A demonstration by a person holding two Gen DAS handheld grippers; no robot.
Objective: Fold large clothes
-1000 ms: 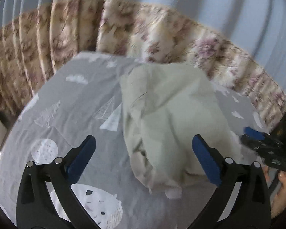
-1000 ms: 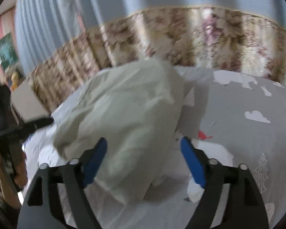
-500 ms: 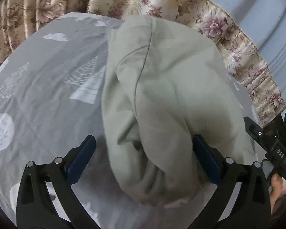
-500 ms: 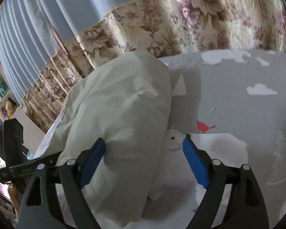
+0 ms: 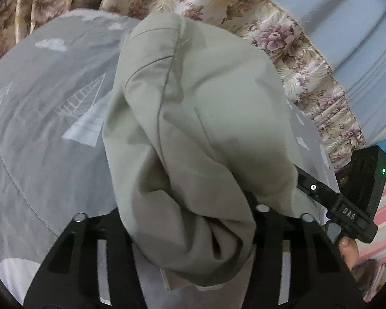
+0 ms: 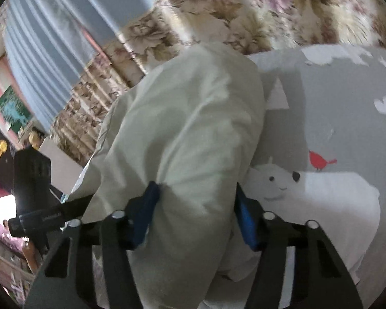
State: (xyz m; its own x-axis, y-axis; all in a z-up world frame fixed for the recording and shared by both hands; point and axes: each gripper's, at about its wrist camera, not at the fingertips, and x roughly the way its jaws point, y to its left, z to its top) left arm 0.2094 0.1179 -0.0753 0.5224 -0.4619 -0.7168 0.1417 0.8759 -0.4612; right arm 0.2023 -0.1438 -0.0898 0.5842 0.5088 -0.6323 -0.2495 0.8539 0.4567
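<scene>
Gripping: left wrist view, the left tongs [image 5: 190, 221] are closing with the near end of the garment [image 5: 193, 128] bunched between them; the pads are buried under cloth, so I cannot see the contact itself, though the bundle looks cinched there.
Garment's place: it lies in a long heap on the bed sheet [image 5: 43, 128], running away from the camera toward the floral curtain [image 5: 283, 36].
Cloth, left view: pale grey-green, with a stitched seam and deep soft folds (it reads as a light woven fabric, limp, not slippery), so I judge it will sag and drape wherever it is not held.
Other tool: the right tongs' body [image 5: 347, 206] shows at the right edge, beside the bundle, with a hand [image 5: 350, 252] on it.
Pinching: right wrist view, the right tongs [image 6: 195, 213] are closing too, and both blue pads [image 6: 144, 213] press into the bundle's sides, which pucker at the squeeze.
Cloth, right view: the garment [image 6: 187, 128] bulges thick above the pads, several layers deep, resting on the sheet [image 6: 347, 118] beside the printed bear [image 6: 283, 180].
Where to hold: a thick wad like this may let inner layers slip out, so I judge a hem or corner the surer hold, one in each tool and well apart, to spread it flat.
Fragility: none to speak of; a firm squeeze should do no harm.
</scene>
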